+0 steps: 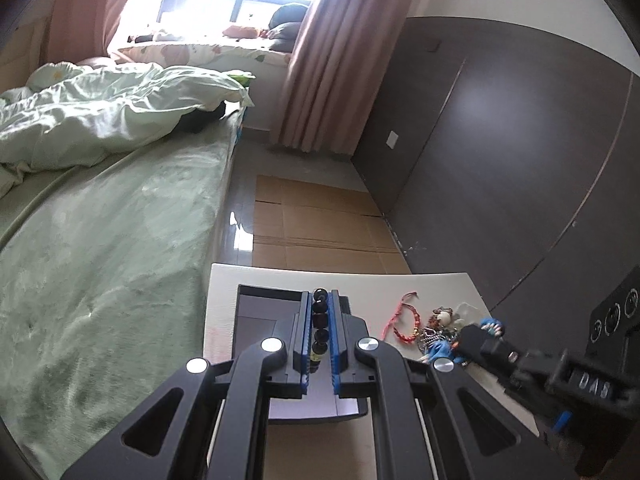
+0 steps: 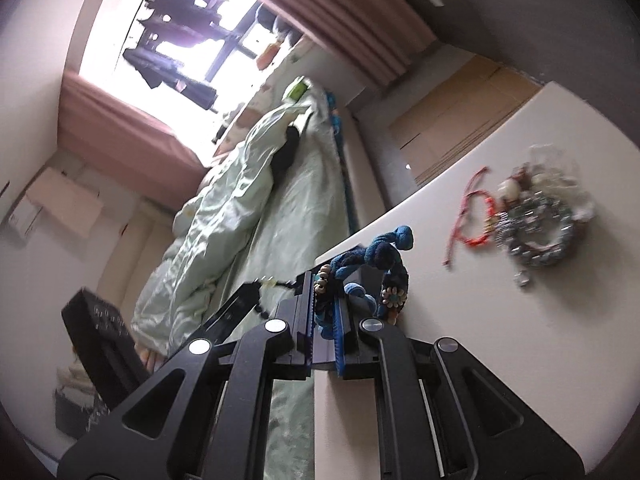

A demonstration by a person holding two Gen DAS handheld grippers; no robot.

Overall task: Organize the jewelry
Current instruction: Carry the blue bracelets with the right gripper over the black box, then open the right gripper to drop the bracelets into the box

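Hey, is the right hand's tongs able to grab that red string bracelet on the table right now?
Probably not yet: the right tongs are already shut on a blue knotted bracelet. The red string bracelet itself lies uncovered on the table.

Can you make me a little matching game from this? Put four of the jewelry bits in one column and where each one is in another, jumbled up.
1. dark beads
2. blue bracelet
3. red cord
4. silver chain

A. lying loose beside the heap
B. in the right gripper
C. in the heap on the table
D. in the left gripper

Pairs: 1-D, 2-B, 3-A, 4-C
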